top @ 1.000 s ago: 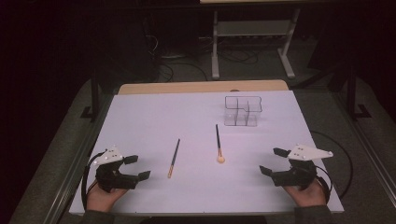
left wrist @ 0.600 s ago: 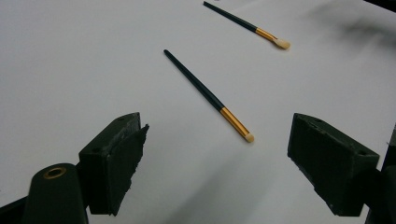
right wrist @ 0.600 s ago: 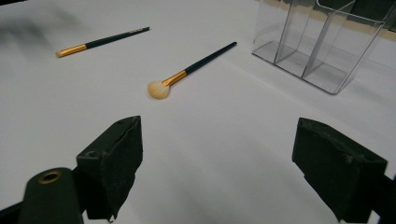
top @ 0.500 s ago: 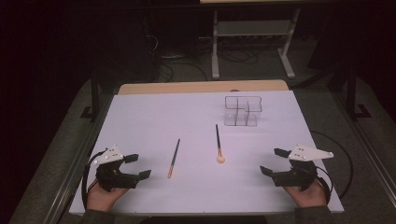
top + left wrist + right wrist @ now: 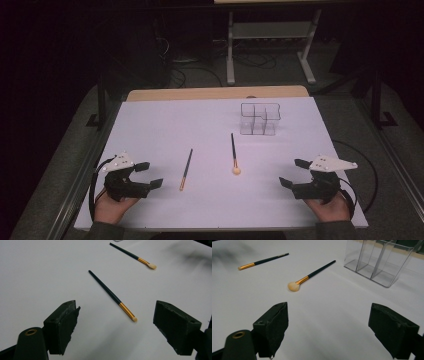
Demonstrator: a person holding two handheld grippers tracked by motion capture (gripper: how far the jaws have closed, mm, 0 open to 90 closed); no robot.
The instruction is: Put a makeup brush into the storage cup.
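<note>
White sheet covers the desk in the high view, with a strip of bare wood along its far edge. I have the left gripper near the desk's near-left corner and the right gripper near its near-right corner, each with its jaws apart and holding nothing. Between them lie two makeup brushes, well apart from each other: a slim brush towards the left, its gold ferrule pointing at the near edge, and a round-headed brush near the middle, its pale head also towards the near edge. A clear plastic organizer stands upright towards the far-right part of the desk, beyond the round-headed brush; its compartments look empty.

From the left gripper view, my two black jaws stand wide apart over the white surface. The slim brush lies flat just beyond the gap between them, its small pale tip nearest me, not touching either jaw. The round-headed brush lies farther off.

From the right gripper view, the jaws are likewise spread wide with nothing in them. The round-headed brush lies flat ahead, fluffy head nearest me, clear of both jaws. The slim brush sits farther away, and the organizer stands beyond the round-headed brush's handle end, close to it but not touching.
</note>
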